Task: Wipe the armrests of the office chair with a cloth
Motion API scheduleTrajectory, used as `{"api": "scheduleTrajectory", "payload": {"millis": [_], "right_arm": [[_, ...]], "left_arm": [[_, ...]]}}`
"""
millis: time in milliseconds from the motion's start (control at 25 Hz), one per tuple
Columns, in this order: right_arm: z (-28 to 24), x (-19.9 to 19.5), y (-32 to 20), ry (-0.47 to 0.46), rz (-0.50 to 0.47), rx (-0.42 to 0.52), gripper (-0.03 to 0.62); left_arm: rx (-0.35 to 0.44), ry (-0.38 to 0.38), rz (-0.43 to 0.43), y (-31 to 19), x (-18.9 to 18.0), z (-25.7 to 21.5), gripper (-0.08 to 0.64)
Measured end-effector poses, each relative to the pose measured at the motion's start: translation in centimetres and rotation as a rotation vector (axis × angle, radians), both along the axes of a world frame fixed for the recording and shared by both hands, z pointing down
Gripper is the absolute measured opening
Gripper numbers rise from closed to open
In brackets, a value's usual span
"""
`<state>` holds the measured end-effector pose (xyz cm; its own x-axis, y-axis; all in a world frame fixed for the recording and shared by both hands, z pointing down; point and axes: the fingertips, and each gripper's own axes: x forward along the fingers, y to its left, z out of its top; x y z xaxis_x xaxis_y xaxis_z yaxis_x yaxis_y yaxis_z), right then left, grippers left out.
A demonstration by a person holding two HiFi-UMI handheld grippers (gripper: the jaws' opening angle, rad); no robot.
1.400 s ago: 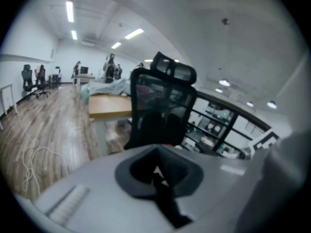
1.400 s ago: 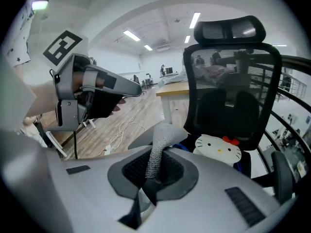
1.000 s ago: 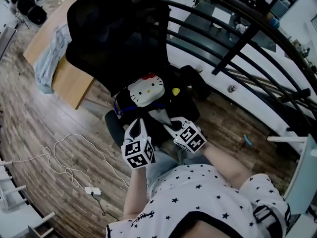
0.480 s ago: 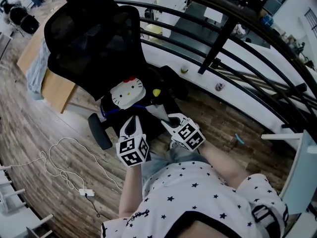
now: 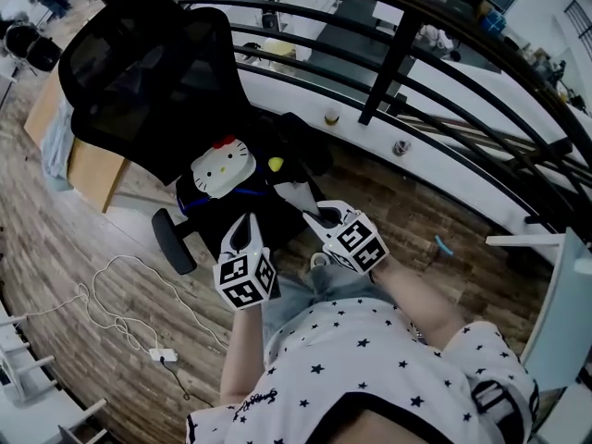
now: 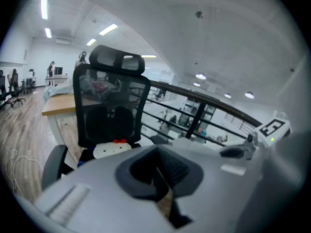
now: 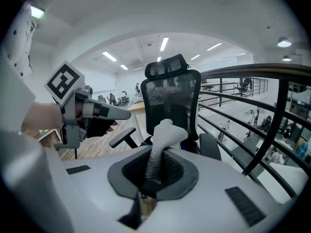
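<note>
Holding a cloth, the right gripper has its 2 jaws pinched on the cloth's lower end. The free end stands up ahead of the jaws in a crumpled knob. Contact between cloth and chair cannot be confirmed from any view.

The left gripper has its 2 jaws pressed together with nothing between them. It sits just beside the right gripper, on that gripper's left, and both point the same way.

The office chair stands directly ahead of both grippers, its seat facing the person. One armrest lies ahead and to the left of the left gripper. The other armrest lies ahead and to the right of the right gripper. Neither gripper touches an armrest.

A white cat-face cushion with a red bow rests on the seat, just beyond the left gripper's tips. A dark railing runs behind the chair, to the right of the right gripper.
</note>
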<state>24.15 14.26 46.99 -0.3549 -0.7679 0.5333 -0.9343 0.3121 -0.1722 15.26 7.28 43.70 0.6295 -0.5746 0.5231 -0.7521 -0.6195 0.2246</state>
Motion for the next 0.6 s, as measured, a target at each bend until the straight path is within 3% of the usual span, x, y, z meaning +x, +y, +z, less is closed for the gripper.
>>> {"api": "scheduleTrajectory", "payload": {"millis": [600], "right_arm": [[-0.1,6.7,-1.2,-0.002,0.131,0.007,0.028]], "left_arm": [[-0.027,-0.002,0.043,0.9,3.1,0.9,0.005]]}}
